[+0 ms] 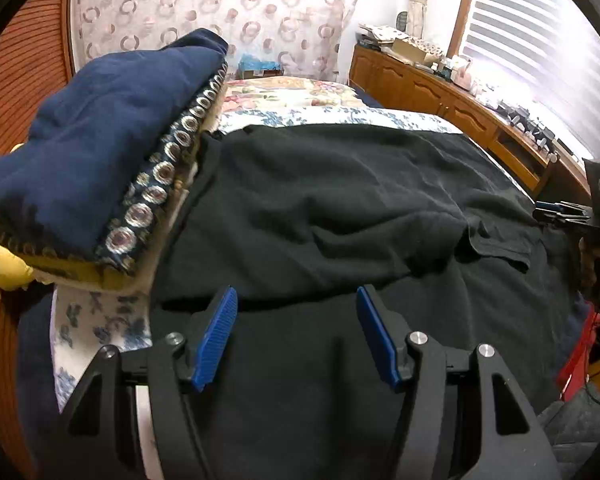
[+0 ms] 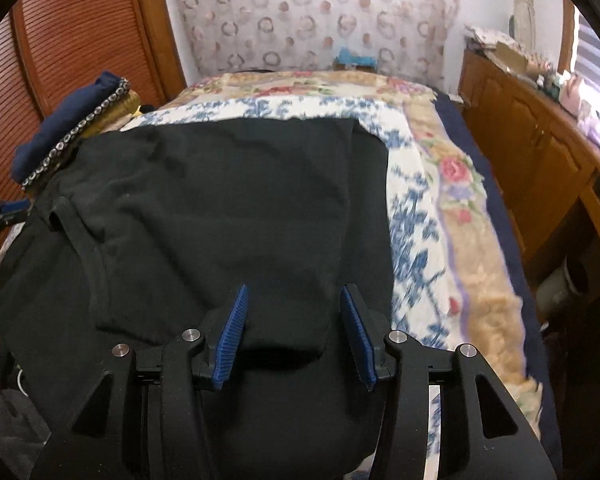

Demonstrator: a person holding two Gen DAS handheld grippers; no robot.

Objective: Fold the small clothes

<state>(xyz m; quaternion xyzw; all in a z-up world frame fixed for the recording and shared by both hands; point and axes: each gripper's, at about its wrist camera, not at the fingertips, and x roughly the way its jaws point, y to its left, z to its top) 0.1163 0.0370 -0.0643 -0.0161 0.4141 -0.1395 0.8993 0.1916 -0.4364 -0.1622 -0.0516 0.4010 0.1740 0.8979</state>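
A black garment (image 1: 340, 208) lies spread on the bed, with a folded-over flap and a hemmed edge (image 1: 496, 248) at its right. It also shows in the right wrist view (image 2: 228, 216), with a sleeve or hem (image 2: 84, 240) at the left. My left gripper (image 1: 296, 300) is open just above the garment's near part, holding nothing. My right gripper (image 2: 294, 296) is open above the garment's near right part, holding nothing. The right gripper also shows at the right edge of the left wrist view (image 1: 560, 212).
A stack of folded bedding with a navy blanket (image 1: 100, 152) on top sits at the bed's left. A floral bedspread (image 2: 420, 216) lies under the garment. A wooden cabinet (image 1: 440, 92) with clutter runs along the right. A patterned curtain (image 2: 320, 12) hangs behind.
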